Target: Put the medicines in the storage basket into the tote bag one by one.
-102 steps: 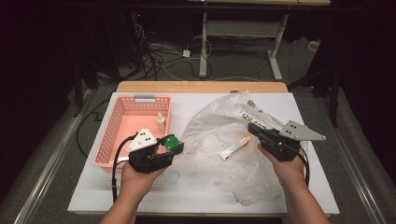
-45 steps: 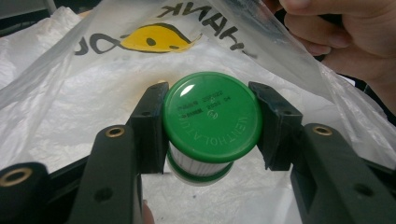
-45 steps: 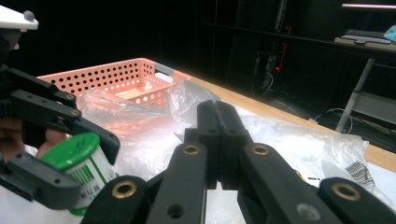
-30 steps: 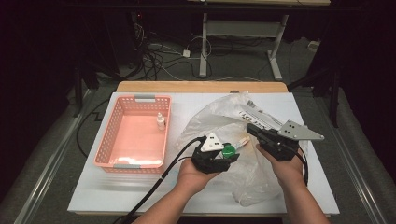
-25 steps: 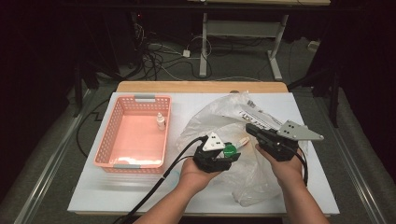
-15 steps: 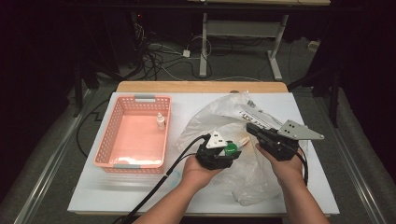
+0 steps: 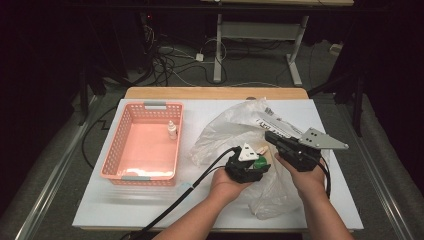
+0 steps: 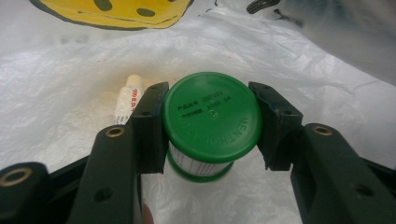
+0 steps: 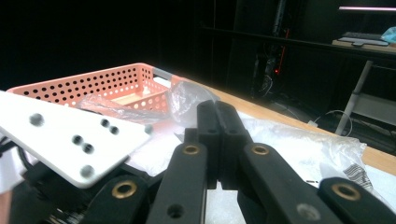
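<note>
In the high view, the left gripper (image 7: 250, 167) is over the clear plastic bag (image 7: 235, 130) that lies on the white table (image 7: 200, 112). A green jar (image 7: 260, 163) is at its tip, beside a small white tube (image 7: 261, 148). The right gripper (image 7: 280, 142) is near it, on the bag's right part, with a grey plate on top. A pink basket (image 7: 142, 145) stands at the left of the table, and a small bottle (image 7: 172, 131) stands inside it.

In the left gripper view, the jar (image 8: 211, 121) is seen from close by. It has a round green lid with raised letters, a white ribbed body and a green ring at the bottom. The two black jaws are half open and press on the lid from both sides. The tube (image 8: 127, 99) lies just behind the left jaw, on the bag (image 8: 70, 84). These details are too small in the high view.

In the right gripper view, the right gripper (image 9: 217, 119) has its jaws fully closed together; I cannot tell if a fold of the bag (image 9: 187, 100) is between them. Behind it the basket (image 9: 93, 84) shows its holed wall from the side.
</note>
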The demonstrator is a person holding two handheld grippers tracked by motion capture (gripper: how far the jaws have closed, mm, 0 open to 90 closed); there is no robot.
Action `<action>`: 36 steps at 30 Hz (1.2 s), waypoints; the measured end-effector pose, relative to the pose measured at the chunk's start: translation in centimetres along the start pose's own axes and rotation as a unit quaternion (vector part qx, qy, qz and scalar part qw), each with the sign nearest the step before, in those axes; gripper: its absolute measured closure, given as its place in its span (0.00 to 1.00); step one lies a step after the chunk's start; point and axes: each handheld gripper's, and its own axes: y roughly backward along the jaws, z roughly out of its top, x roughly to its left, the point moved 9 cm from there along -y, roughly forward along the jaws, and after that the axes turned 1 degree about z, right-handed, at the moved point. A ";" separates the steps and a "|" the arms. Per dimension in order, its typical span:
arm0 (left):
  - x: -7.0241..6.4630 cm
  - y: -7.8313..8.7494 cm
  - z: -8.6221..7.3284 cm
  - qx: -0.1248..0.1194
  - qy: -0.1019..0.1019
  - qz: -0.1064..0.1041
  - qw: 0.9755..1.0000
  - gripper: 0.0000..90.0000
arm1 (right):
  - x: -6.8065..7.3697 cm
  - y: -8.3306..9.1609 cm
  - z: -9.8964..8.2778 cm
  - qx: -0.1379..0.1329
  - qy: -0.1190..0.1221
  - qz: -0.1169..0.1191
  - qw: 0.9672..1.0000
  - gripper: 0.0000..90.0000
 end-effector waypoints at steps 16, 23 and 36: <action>0.5 -2.3 -1.1 0.013 0.010 0.000 1.000 0.55 | -0.2 0.2 -0.1 -0.001 -0.007 -0.001 1.000 1.00; 0.6 -2.3 -0.9 0.015 0.016 0.000 1.000 0.49 | -0.3 0.1 -0.3 0.001 -0.007 -0.001 1.000 1.00; 0.4 -0.5 -0.8 0.008 0.018 -0.010 1.000 0.34 | -0.3 0.3 -0.3 0.003 -0.007 -0.002 1.000 1.00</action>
